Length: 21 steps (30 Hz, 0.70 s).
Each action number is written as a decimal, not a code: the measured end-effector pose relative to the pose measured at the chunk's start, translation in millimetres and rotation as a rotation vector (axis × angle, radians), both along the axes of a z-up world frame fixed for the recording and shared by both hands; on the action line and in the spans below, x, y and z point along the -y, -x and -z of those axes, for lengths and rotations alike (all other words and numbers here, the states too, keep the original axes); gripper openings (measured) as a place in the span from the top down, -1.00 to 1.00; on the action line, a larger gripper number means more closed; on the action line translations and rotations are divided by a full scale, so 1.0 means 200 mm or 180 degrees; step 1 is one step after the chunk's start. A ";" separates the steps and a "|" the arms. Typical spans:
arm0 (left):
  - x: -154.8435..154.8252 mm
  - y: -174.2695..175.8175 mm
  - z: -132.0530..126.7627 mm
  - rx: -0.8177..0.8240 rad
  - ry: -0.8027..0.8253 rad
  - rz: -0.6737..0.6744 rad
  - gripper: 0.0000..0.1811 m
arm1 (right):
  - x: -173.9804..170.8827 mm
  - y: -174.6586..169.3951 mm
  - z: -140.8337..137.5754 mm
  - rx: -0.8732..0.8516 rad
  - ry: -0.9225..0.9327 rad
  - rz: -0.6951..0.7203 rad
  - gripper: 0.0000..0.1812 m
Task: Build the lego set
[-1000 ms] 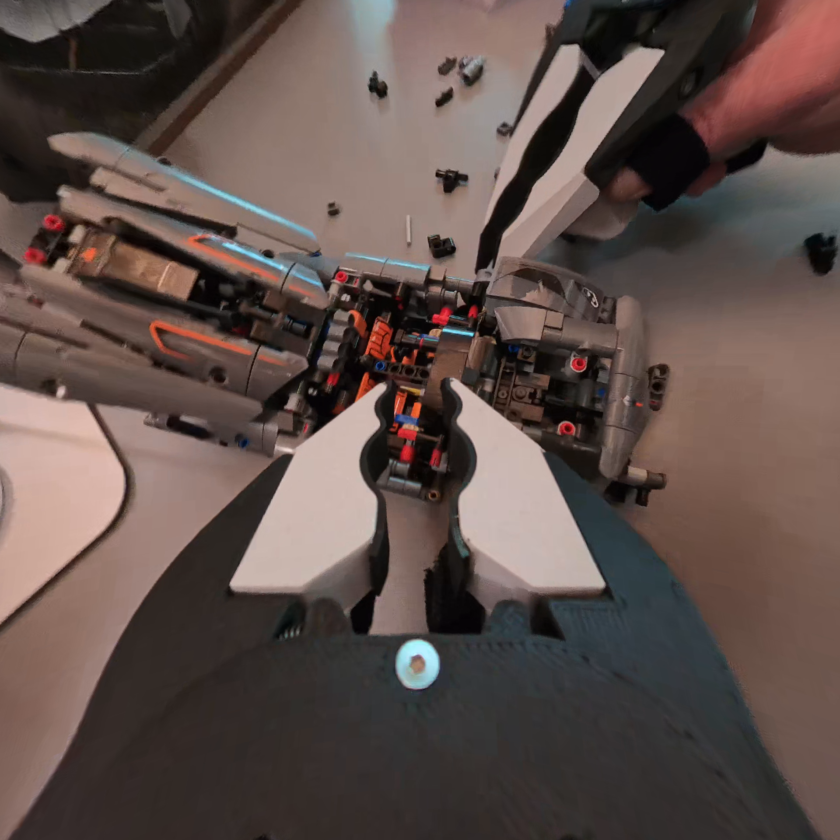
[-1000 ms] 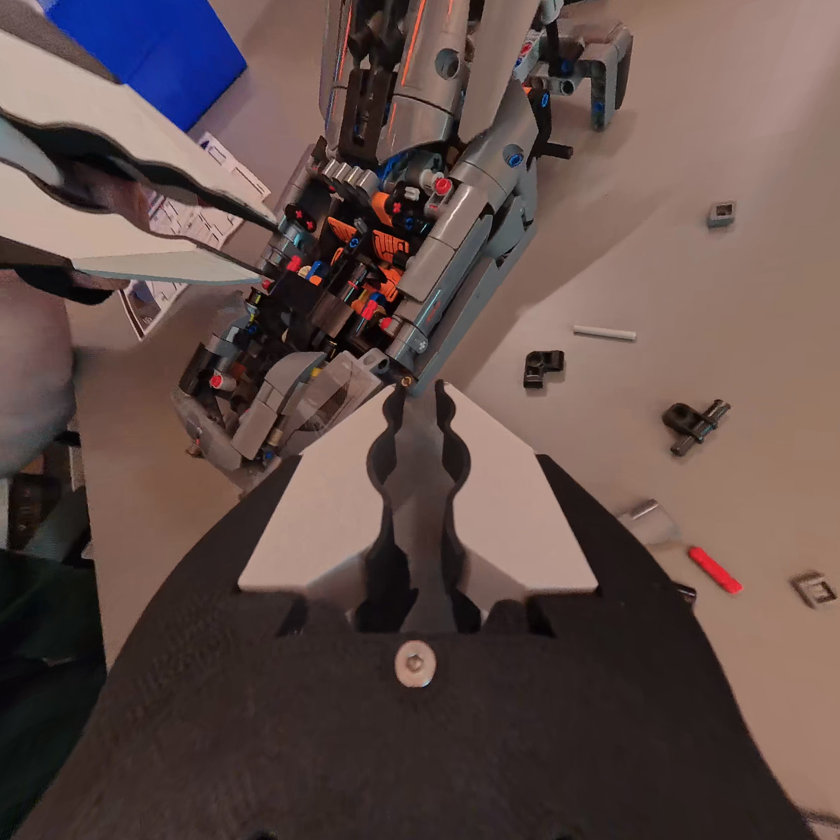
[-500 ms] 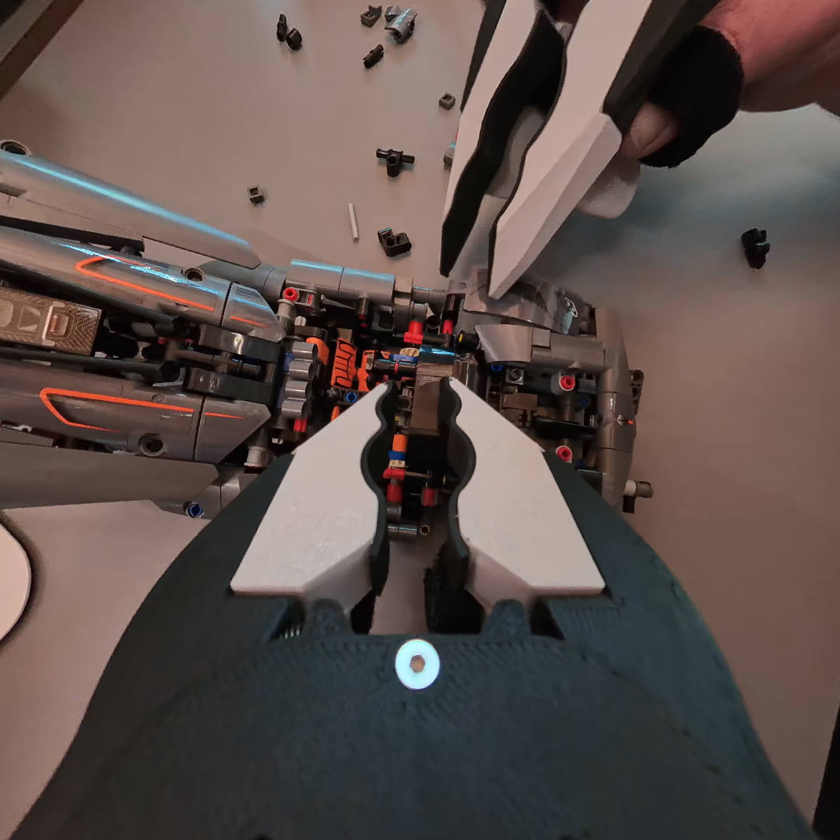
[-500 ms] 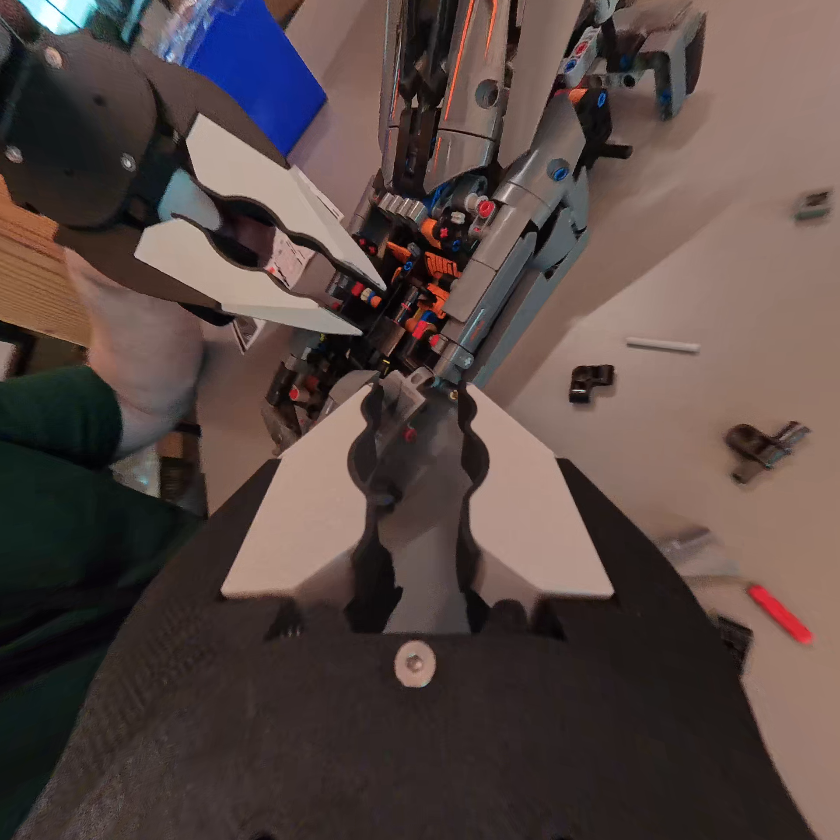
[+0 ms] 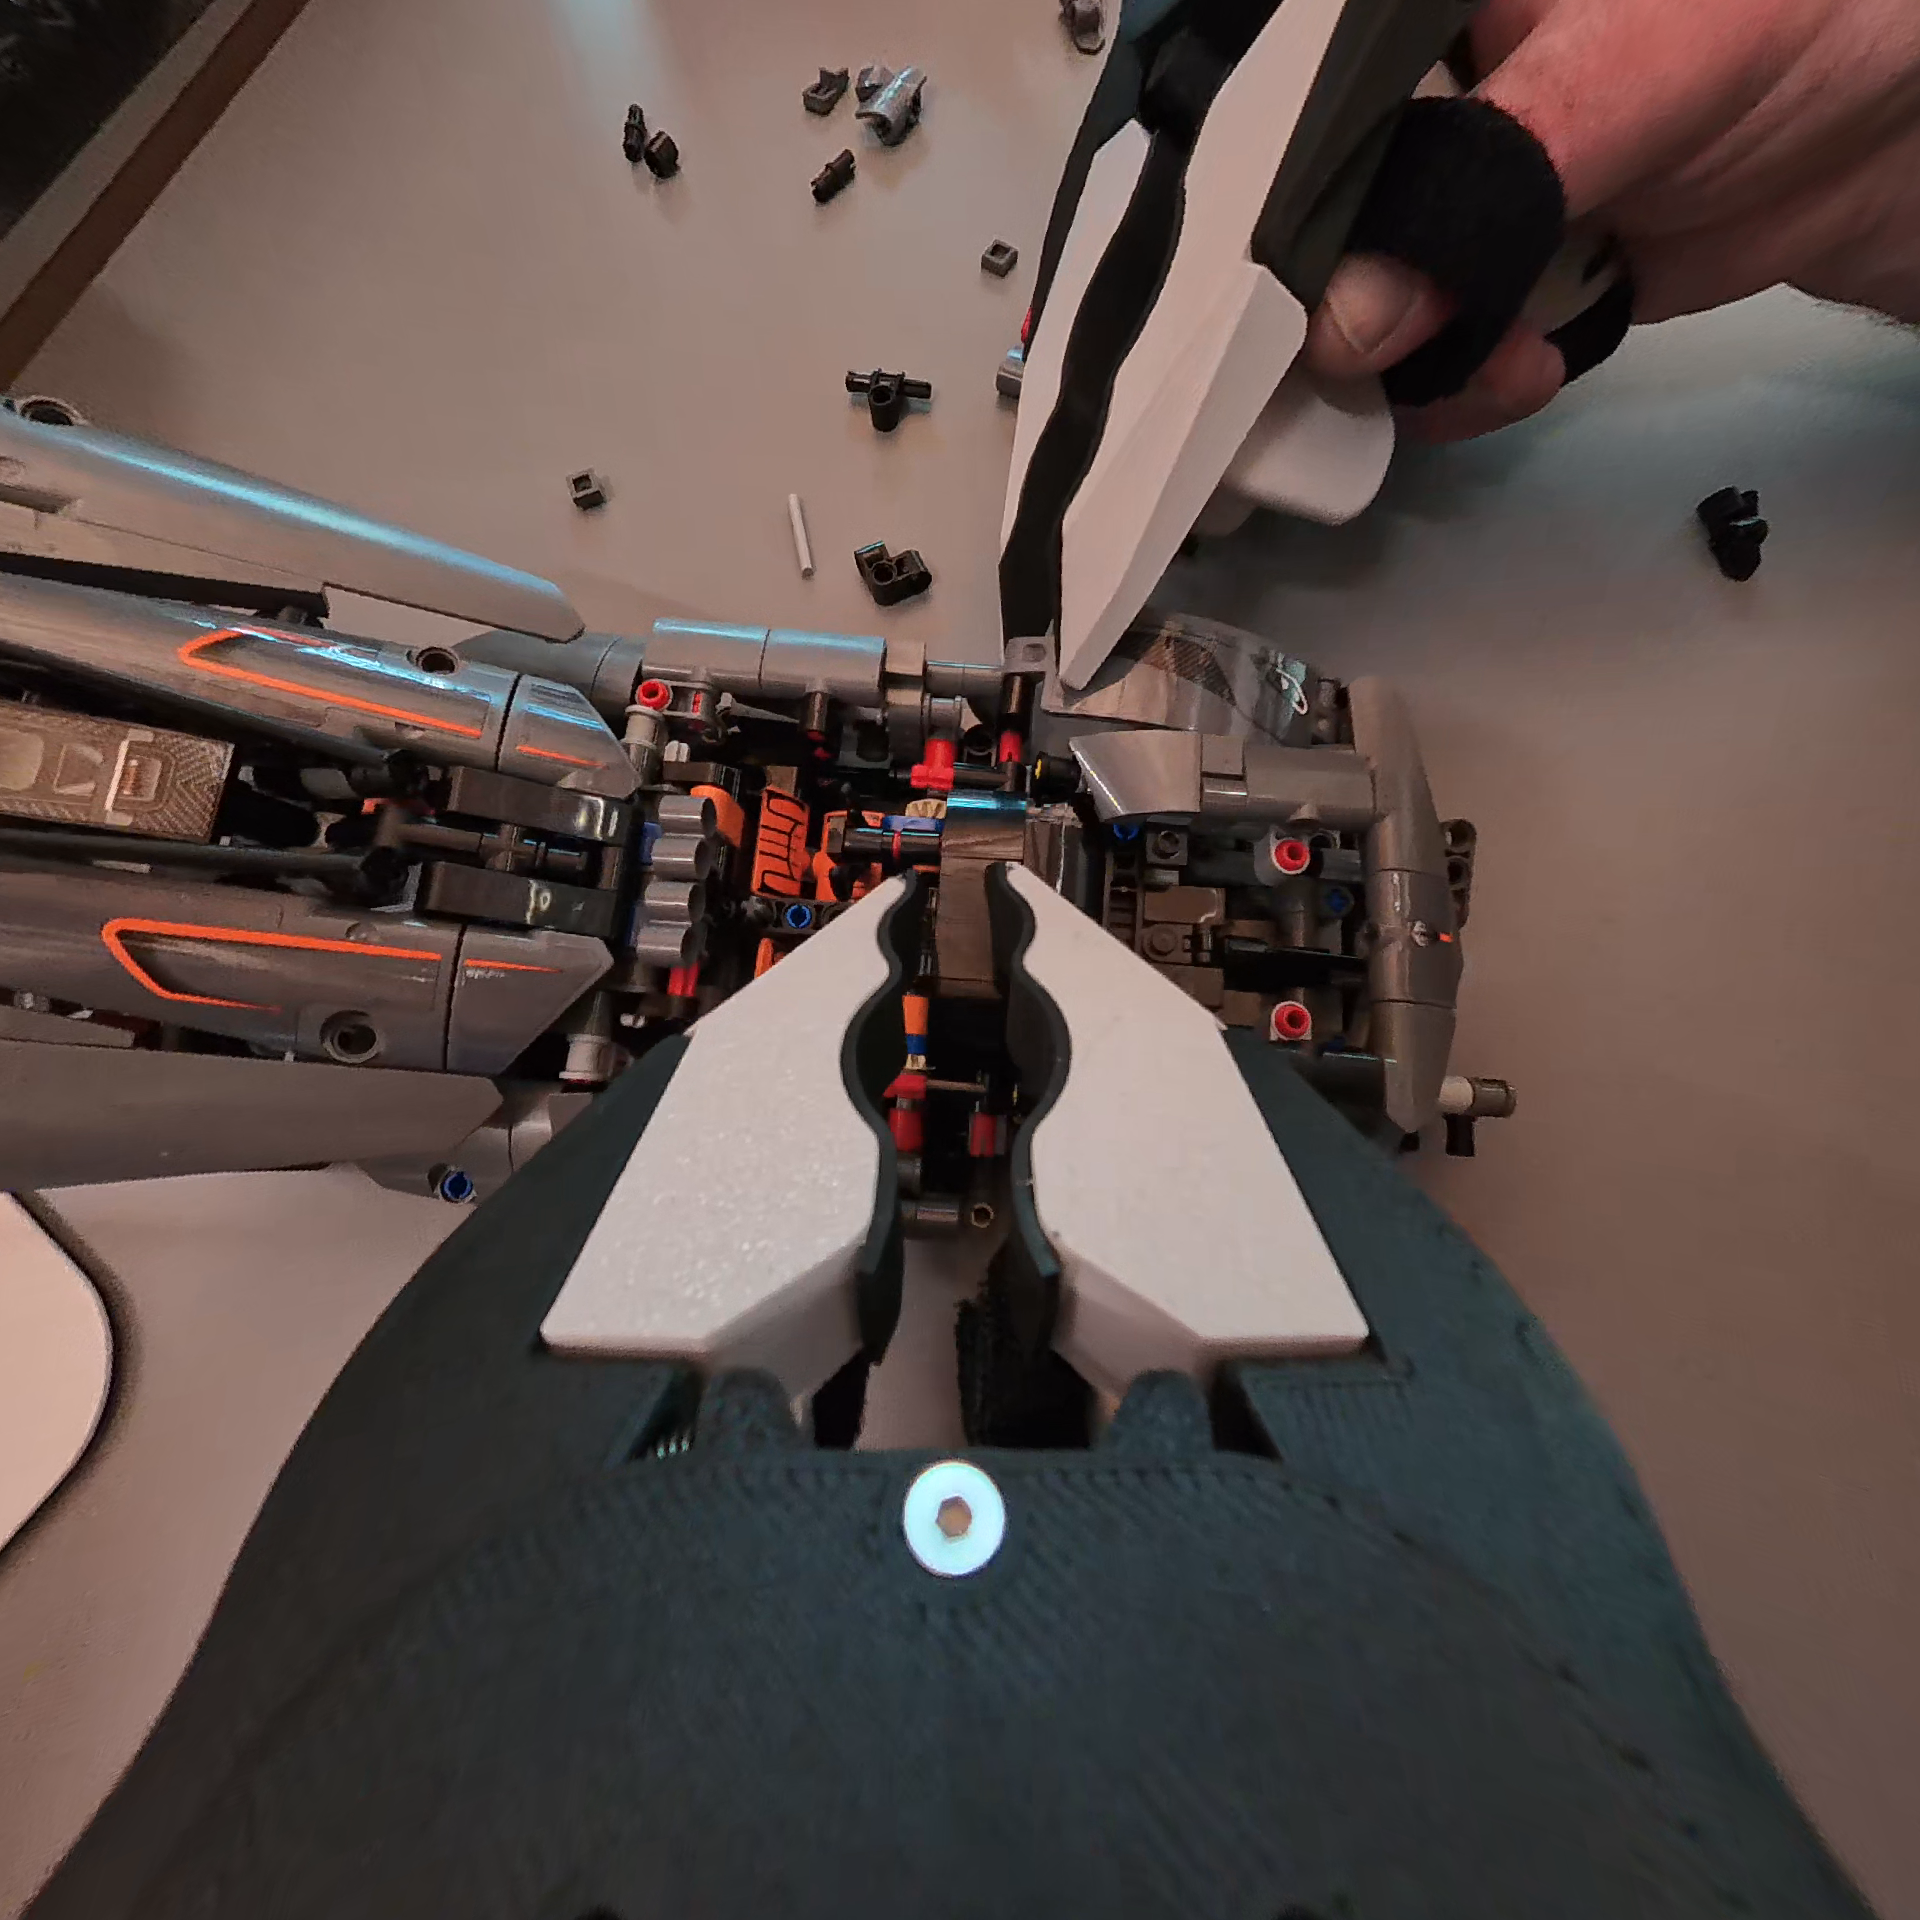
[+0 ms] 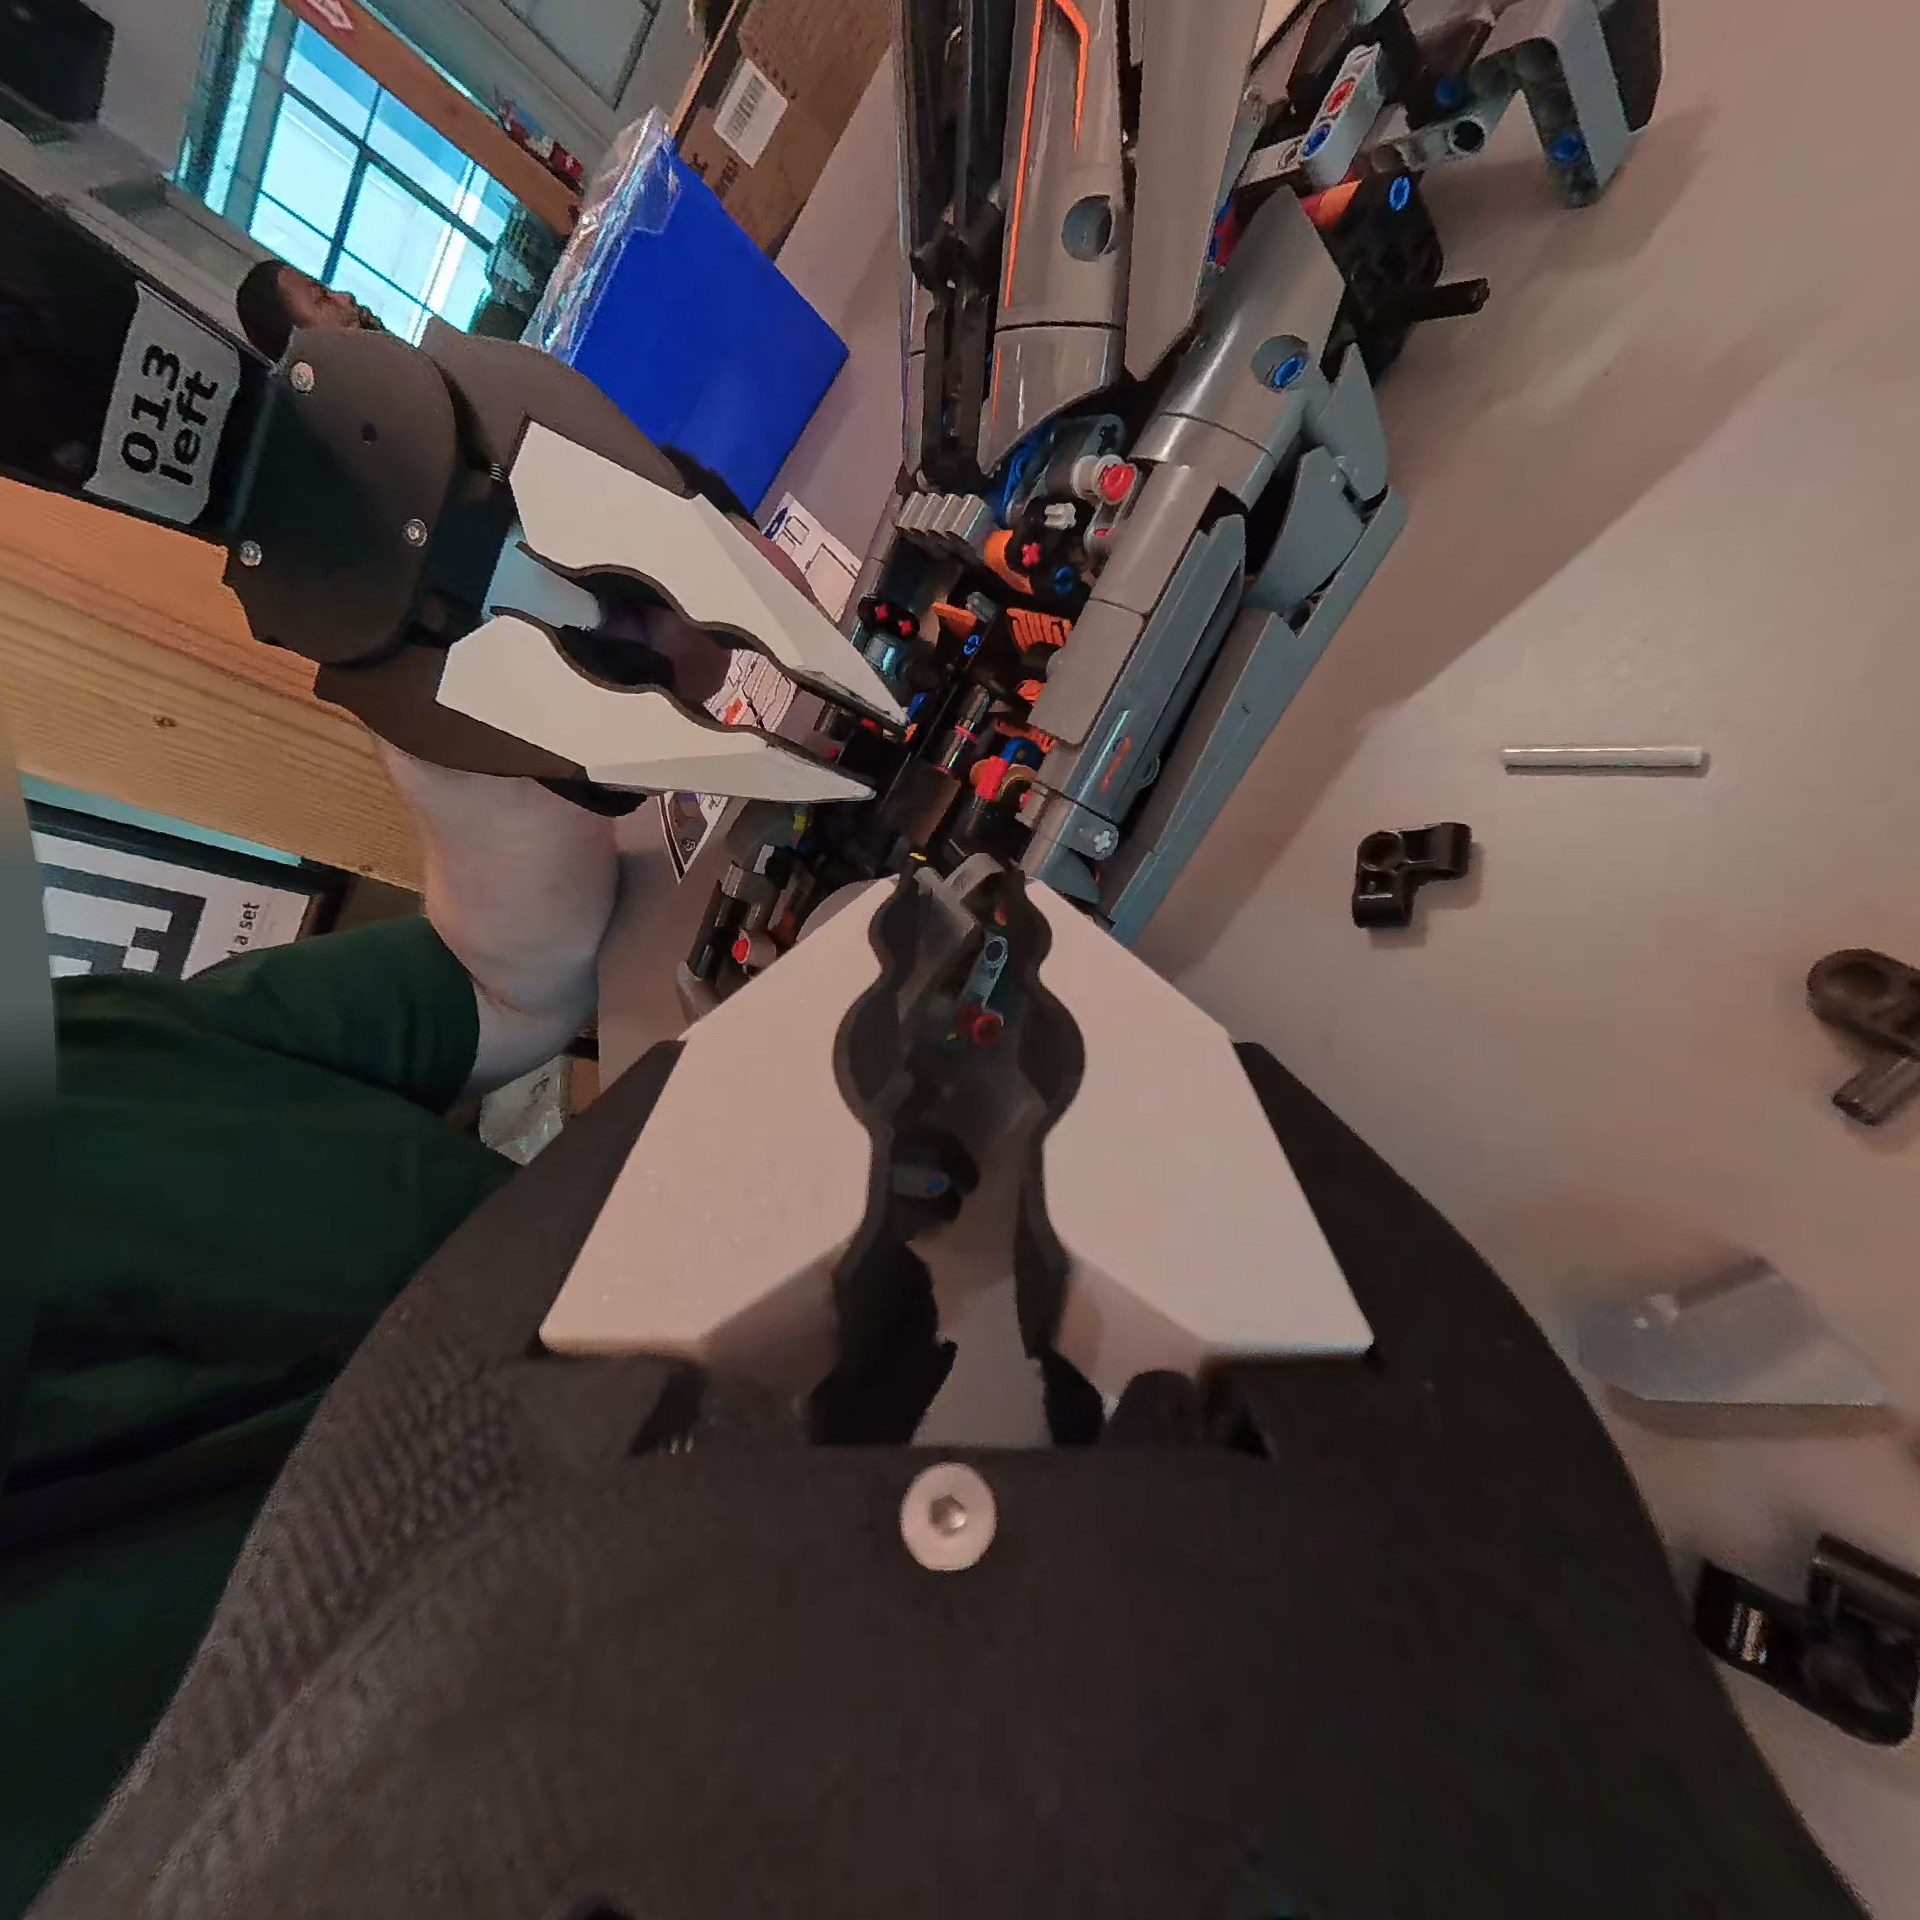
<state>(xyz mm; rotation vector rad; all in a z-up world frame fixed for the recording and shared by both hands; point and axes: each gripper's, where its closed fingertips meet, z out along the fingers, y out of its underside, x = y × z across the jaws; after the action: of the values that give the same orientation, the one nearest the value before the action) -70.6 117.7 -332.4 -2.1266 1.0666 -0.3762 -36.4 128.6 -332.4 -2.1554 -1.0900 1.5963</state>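
The lego model, long, grey with orange stripes and an open core of coloured pins, lies across the table. My left gripper reaches into the core, its jaws closed against a dark block in the model's middle. My right gripper comes down from the upper right, its tips on a small grey part at the model's far edge. In the right wrist view my right gripper holds that grey part between its tips. The left gripper enters the model from the left.
Loose black connectors and a white axle lie on the table behind the model. Right of it lie the axle and black pieces. A blue box and an instruction sheet sit to the left. There is about 4 cm between the tips of the two grippers.
My right gripper moved down onto the model's far edge, opened, then narrowed around the grey part. My left gripper pushed a little deeper into the core, still on the dark block.
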 end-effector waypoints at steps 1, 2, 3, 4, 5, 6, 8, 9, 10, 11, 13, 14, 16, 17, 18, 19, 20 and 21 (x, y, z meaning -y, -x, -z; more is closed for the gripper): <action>0.00 0.00 0.00 -0.0001 -0.0008 0.0000 0.90 | 0.00 0.00 0.00 0.0003 -0.0014 -0.0011 0.84; -0.01 0.00 0.00 -0.0009 -0.0019 -0.0011 0.90 | 0.00 0.00 0.00 0.0001 -0.0039 -0.0021 0.84; -0.01 0.01 0.00 -0.0024 -0.0032 -0.0034 0.91 | 0.00 0.01 0.00 0.0000 -0.0069 -0.0040 0.84; -0.01 0.01 0.00 -0.0042 -0.0045 -0.0062 0.91 | 0.00 0.01 0.00 -0.0001 -0.0076 -0.0067 0.84; -0.01 0.02 0.00 -0.0089 -0.0096 -0.0089 0.91 | 0.00 0.02 0.00 -0.0010 -0.0063 -0.0091 0.84; -0.01 0.05 0.00 -0.0162 -0.0134 -0.0133 0.91 | 0.00 0.03 0.00 -0.0027 -0.0047 -0.0117 0.83; 0.01 0.10 -0.04 -0.0148 -0.0093 -0.0226 0.88 | 0.01 0.04 0.00 -0.0074 0.0001 -0.0151 0.83; 0.03 0.13 -0.08 -0.0002 -0.0064 -0.0296 0.86 | 0.01 0.05 0.00 -0.0084 0.0010 -0.0159 0.83; 0.04 0.18 -0.11 0.0077 -0.0037 -0.0403 0.83 | 0.01 0.05 0.00 -0.0086 0.0014 -0.0168 0.83; 0.06 0.23 -0.13 0.0082 -0.0029 -0.0504 0.83 | 0.01 0.04 0.00 -0.0091 0.0016 -0.0175 0.83; 0.09 0.27 -0.12 0.0146 0.0071 -0.0619 0.85 | 0.01 0.04 0.00 -0.0106 0.0033 -0.0181 0.81; 0.11 0.27 -0.10 0.0178 0.0149 -0.0644 0.84 | 0.01 0.04 -0.01 -0.0120 0.0053 -0.0181 0.78; 0.14 0.27 -0.07 0.0248 0.0191 -0.0662 0.84 | -0.01 0.04 -0.03 -0.0193 0.0084 -0.0128 0.73; 0.15 0.26 -0.06 0.0309 0.0194 -0.0679 0.85 | -0.01 0.04 -0.04 -0.0215 0.0096 -0.0102 0.73; 0.15 0.26 -0.06 0.0390 0.0199 -0.0704 0.86 | -0.02 0.03 -0.04 -0.0202 0.0097 -0.0089 0.73; 0.15 0.25 -0.05 0.0434 0.0212 -0.0715 0.87 | -0.02 0.03 -0.03 -0.0171 0.0086 -0.0083 0.73; 0.16 0.26 -0.03 0.0438 0.0239 -0.0736 0.87 | -0.02 0.03 -0.02 -0.0144 0.0080 -0.0075 0.73; 0.15 0.26 -0.02 0.0448 0.0244 -0.0772 0.88 | -0.02 0.03 -0.01 -0.0125 0.0091 -0.0068 0.74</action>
<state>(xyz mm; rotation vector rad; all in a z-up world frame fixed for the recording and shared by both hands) -122.1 86.8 -329.3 -2.2298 0.7152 -0.4479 -43.1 132.8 -330.4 -2.1278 -1.0885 1.6664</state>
